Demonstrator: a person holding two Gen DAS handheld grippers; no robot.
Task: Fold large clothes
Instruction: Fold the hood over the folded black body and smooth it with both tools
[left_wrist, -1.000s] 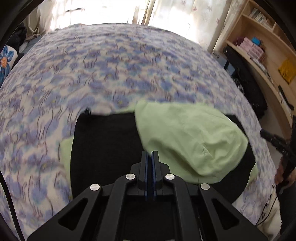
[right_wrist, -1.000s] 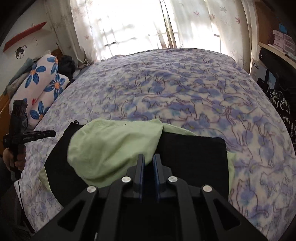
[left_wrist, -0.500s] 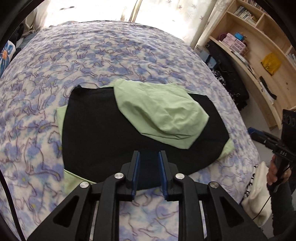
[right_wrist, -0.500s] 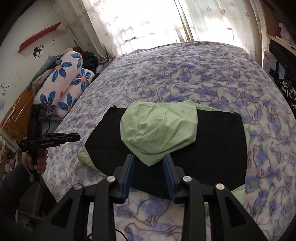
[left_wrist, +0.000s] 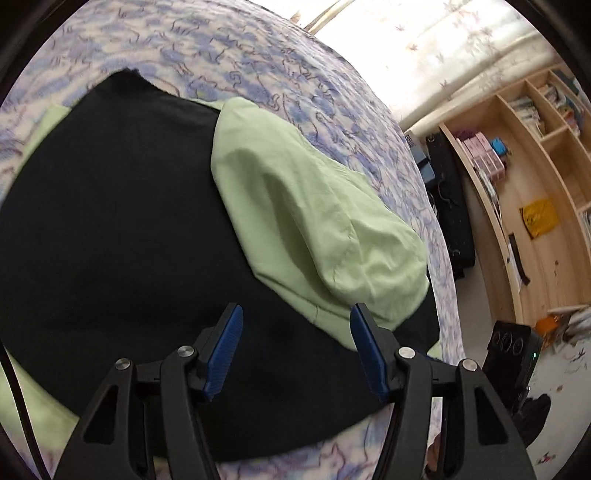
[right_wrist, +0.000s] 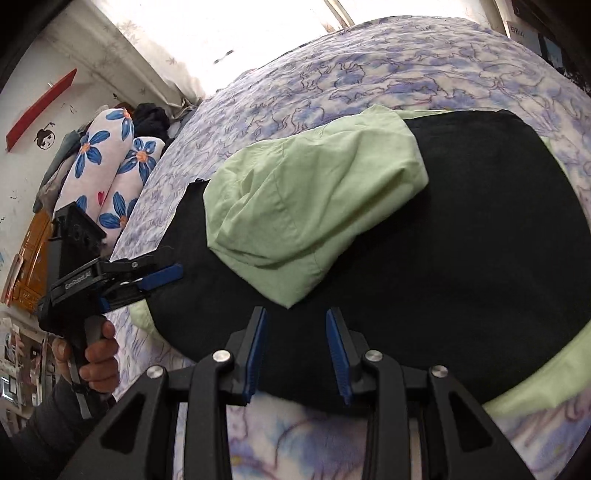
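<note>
Bedspread (left_wrist: 280, 62) with its blue cat print is my landmark, and the black garment (left_wrist: 122, 229) lies flat on it near the edge closest to me, with the pale green hood (left_wrist: 317, 225) folded back over the middle of the black cloth. Green fabric edges peek out from under the black panel along its sides, against the bedspread. My left gripper (left_wrist: 295, 325) hangs over the near part of the black garment; its jaws have just been opening and now stand spread, with the lower corner of the green hood showing between the blue pads, and I see neither pad pressing on any cloth. From the right wrist view the same left gripper (right_wrist: 162, 275) reaches in at the bedspread's left edge, held by a hand (right_wrist: 98, 360) in a dark sleeve, its blue tips over the rim of the black cloth. My right gripper (right_wrist: 295, 325) hovers over the near hem of the black garment, jaws parted and gripping nothing, the point of the green hood just beyond the gap. Beyond the bedspread's left side lie pillows (right_wrist: 107, 166) with blue flowers; off its right side stands a wooden shelf unit (left_wrist: 524, 177), and a bright curtain (left_wrist: 443, 40) hangs behind its far end
</note>
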